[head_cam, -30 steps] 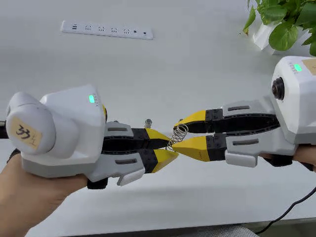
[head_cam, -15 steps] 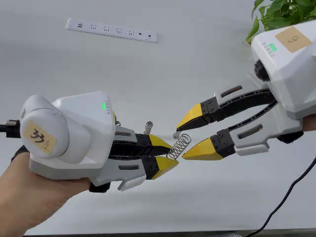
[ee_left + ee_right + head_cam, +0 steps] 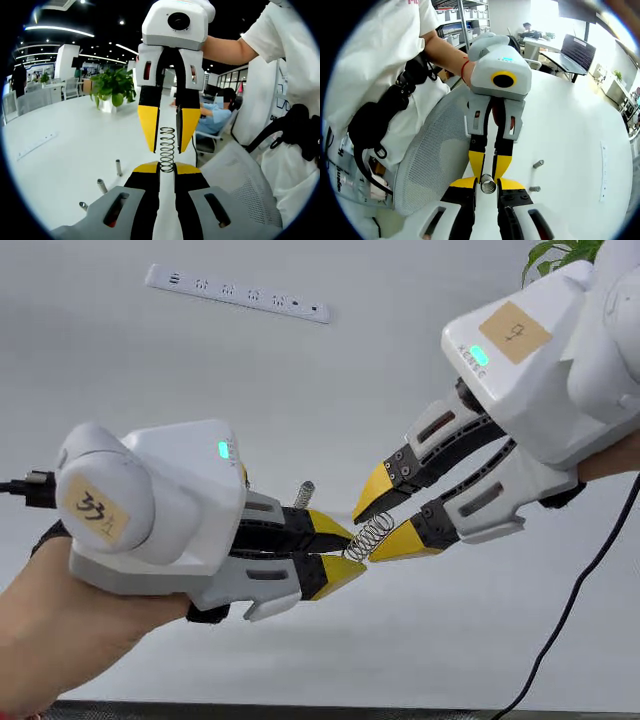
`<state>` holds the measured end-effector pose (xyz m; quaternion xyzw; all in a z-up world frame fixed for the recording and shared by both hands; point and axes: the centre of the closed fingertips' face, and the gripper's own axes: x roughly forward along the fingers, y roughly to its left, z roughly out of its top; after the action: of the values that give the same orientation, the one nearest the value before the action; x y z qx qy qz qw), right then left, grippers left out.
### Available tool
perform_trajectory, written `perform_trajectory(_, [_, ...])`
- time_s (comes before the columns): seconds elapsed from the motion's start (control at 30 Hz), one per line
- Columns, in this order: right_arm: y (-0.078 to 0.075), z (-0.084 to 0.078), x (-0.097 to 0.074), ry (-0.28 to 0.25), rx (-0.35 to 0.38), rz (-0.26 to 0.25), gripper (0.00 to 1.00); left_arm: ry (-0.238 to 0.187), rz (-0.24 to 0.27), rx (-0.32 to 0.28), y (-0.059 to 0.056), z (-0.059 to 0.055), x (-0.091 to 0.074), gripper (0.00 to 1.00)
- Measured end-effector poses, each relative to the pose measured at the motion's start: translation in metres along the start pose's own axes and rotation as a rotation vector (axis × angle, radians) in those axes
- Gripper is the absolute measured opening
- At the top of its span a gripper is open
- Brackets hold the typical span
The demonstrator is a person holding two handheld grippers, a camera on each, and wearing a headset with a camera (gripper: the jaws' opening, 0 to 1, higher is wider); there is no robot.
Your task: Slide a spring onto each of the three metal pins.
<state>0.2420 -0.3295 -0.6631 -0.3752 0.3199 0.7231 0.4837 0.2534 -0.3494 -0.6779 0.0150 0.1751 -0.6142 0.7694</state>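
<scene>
Left gripper (image 3: 166,169): yellow wedge-tipped fingers pinching one end of a wire coil spring (image 3: 167,141). Right gripper (image 3: 168,149): fingers spread, closely flanking the spring's free end. Beyond the left fingers: three short cylindrical metal pins (image 3: 101,186) on a smooth white worktop (image 3: 60,165).

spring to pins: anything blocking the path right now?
Nothing visible lies on the table between them. The spring is clamped in the left gripper; the right gripper's open jaws straddle its free end. The metal pins stand unobstructed at lower left.
</scene>
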Motion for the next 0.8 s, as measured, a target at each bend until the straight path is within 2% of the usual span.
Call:
perform_trajectory(0.17, [0.0, -0.005, 0.0012, 0.019, -0.01, 0.011, 0.08, -0.004, -0.004, -0.001, -0.001, -0.0005, 0.0008, 0.06])
perform_trajectory(0.8, [0.0001, -0.0082, 0.0027, 0.045, -0.018, 0.032, 0.07, 0.002, -0.013, -0.003, -0.0027, -0.0037, 0.0012, 0.06])
